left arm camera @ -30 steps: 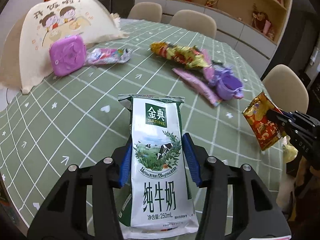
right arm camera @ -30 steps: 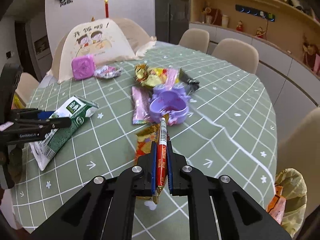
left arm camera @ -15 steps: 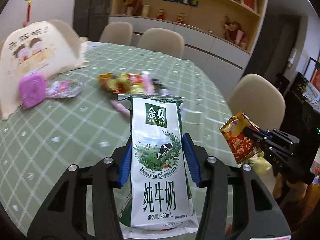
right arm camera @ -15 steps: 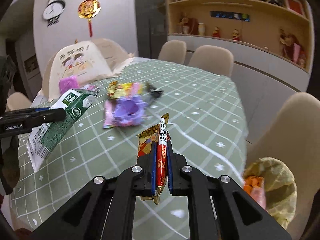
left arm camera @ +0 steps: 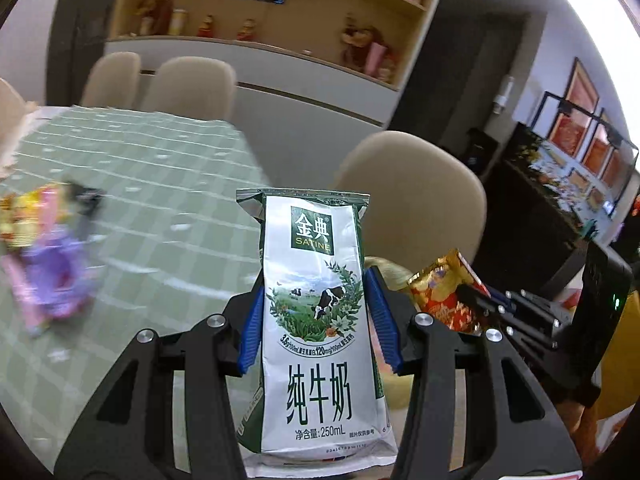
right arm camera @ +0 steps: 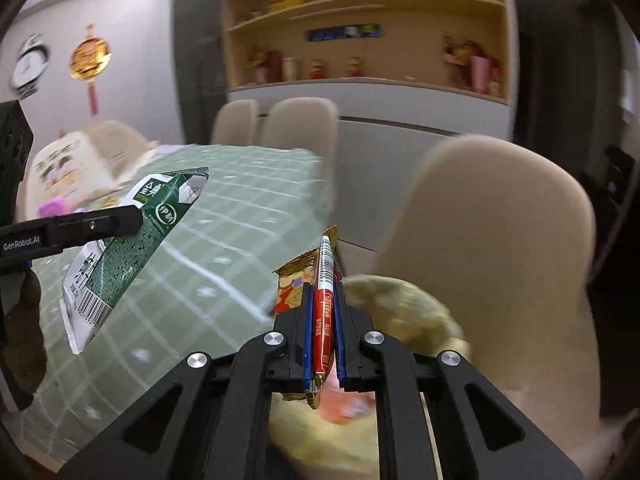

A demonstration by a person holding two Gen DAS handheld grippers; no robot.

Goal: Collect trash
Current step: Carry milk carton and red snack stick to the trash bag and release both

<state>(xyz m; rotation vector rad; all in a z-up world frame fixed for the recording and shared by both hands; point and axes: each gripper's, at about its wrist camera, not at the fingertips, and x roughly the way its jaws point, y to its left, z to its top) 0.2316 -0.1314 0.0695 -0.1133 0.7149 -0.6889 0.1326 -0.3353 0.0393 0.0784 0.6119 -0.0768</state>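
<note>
Left gripper [left arm camera: 318, 322] is clamping the milk pouch [left arm camera: 318, 320] upright; right gripper [right arm camera: 323, 322] is pinching the red snack wrapper [right arm camera: 323, 312], hanging over the yellow trash bag [right arm camera: 404, 300] at its 1 o'clock.

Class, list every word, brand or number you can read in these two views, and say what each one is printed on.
"金典 SATINE": milk pouch, green badge near the top.
"纯牛奶": same pouch, large characters.
"250mL": same pouch, near the bottom.
"120mg/100mL": same pouch, curved line under the cow picture; the rest is too small.
"GenRobot.AI": left gripper, on its side.
Red snack wrapper: print too blurred to read.
Wall clock: blurred.
</note>
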